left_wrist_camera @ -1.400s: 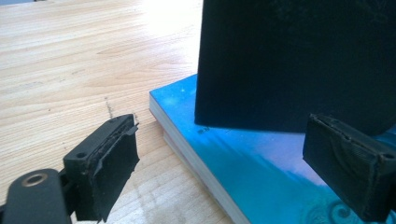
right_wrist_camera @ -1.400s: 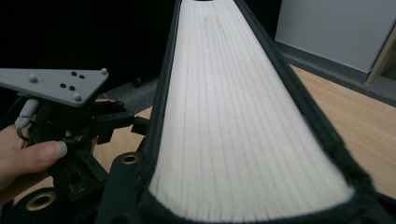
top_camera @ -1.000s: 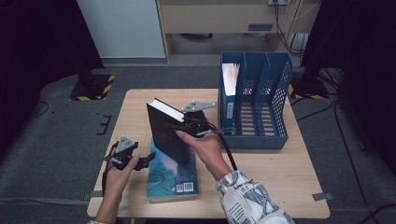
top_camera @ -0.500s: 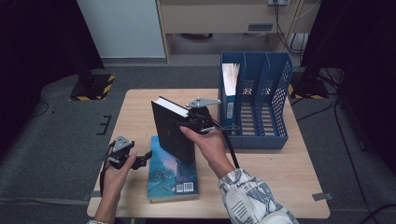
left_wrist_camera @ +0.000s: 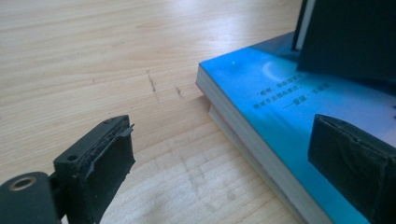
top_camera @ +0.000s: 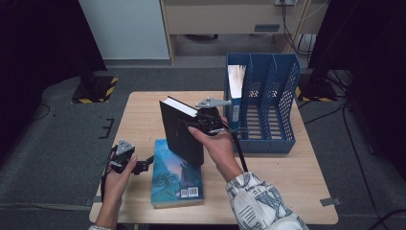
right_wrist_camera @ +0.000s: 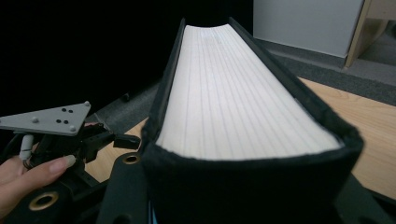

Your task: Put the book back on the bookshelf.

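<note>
A light wooden table stands on a grey carpet in a dim room, with a blue file rack at its far right side. The black book is off the table, upright and a little tilted, above the blue book and just left of the rack. The right gripper is clamped on this black book; in the right gripper view its page edge runs away between the jaws. The left gripper waits low beside the blue book with its jaws apart and nothing between them. The rack already holds one thin white-edged item in its left slot. So I judge that the pick-up is done; carrying the black book to a free slot and lowering it in remains, and the blue book after it. Compared with a second ago, the black book stands somewhat higher and nearer to the rack, while the left gripper and the blue book are in about the same place
</note>
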